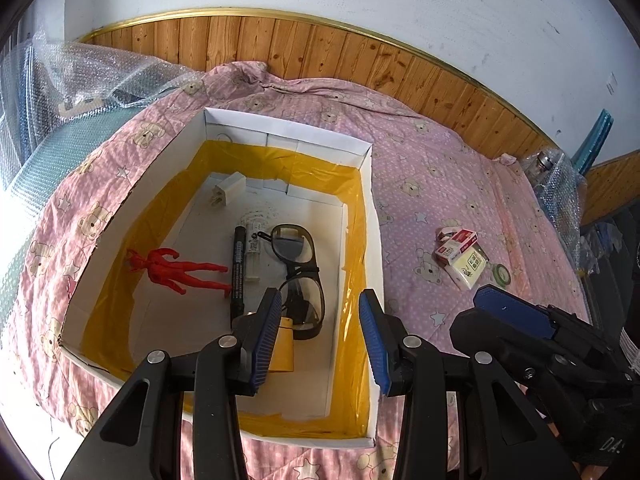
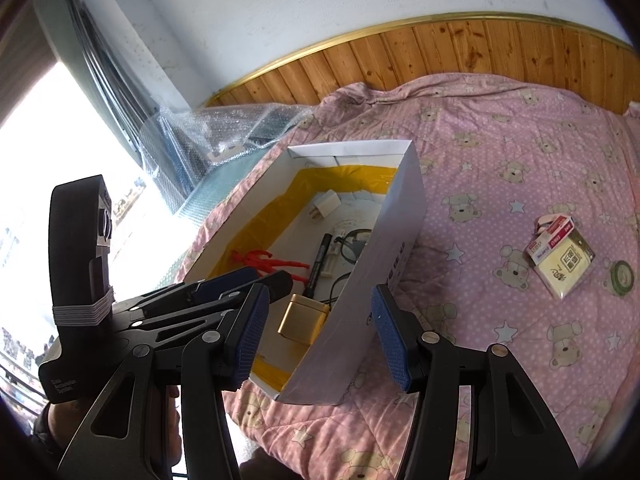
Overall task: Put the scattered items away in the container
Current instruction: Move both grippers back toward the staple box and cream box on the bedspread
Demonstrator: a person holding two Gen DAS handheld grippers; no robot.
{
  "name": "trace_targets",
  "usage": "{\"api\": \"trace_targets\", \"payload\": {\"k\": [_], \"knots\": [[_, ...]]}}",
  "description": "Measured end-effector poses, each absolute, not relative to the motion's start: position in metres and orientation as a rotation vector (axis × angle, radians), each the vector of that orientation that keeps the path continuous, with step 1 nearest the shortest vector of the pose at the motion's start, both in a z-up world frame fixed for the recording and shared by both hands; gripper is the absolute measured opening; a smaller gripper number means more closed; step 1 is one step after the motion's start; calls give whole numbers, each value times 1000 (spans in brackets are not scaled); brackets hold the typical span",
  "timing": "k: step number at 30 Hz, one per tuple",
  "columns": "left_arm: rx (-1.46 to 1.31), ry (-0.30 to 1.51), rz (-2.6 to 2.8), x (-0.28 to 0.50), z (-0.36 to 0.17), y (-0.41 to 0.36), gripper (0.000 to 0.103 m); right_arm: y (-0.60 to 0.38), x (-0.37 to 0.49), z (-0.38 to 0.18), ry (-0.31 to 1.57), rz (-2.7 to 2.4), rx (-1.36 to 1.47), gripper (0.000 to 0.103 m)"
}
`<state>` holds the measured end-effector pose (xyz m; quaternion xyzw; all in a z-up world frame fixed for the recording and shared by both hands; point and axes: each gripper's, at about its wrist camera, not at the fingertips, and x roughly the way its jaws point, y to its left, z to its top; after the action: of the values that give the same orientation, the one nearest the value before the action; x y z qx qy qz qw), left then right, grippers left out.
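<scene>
Looking from the left wrist, the left gripper [image 1: 320, 320] hangs over the near end of the white cardboard box [image 1: 370, 184] with its blue-padded fingers [image 1: 266, 336] spread and nothing between them. The box sits on a bed covered by a pink bear-print quilt [image 1: 420, 160]; its right wall runs just under the right finger, and yellow tape lines the inner walls. Inside lie one red toy figure [image 1: 176, 270], one black marker [image 1: 239, 268], one pair of glasses [image 1: 300, 272], one white charger plug [image 1: 226, 192] at the far end and one gold tin [image 1: 282, 348], partly hidden by the left finger. A clear tube-like item beside the marker is too blurred to identify. Outside, well apart on open quilt to the right, are one yellow card pack [image 1: 466, 266], one small red-and-white box [image 1: 458, 242] touching it, and one green tape roll [image 1: 501, 274] just beside. The right gripper [image 1: 516, 316] sits at the lower right, beside the box.

From the right wrist, the right gripper [image 2: 320, 328] straddles the box's near right wall [image 2: 360, 320], fingers parted and empty, one finger inside and one outside. The tin [image 2: 302, 318] stands just inside that corner. The three loose items [image 2: 560, 260] lie on bare quilt to the right, with clear room around them. Bubble wrap [image 2: 240, 128] borders the bed's far left edge.
</scene>
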<state>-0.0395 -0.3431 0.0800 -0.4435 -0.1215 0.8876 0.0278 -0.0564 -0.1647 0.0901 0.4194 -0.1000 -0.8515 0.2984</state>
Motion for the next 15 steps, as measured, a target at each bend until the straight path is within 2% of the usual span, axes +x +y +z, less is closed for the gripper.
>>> {"api": "trace_targets", "payload": {"k": [15], "knots": [[-1371,-233,2684,-57,85,-275,41,-97,-60,79,-413,-2308,1127,58]]}}
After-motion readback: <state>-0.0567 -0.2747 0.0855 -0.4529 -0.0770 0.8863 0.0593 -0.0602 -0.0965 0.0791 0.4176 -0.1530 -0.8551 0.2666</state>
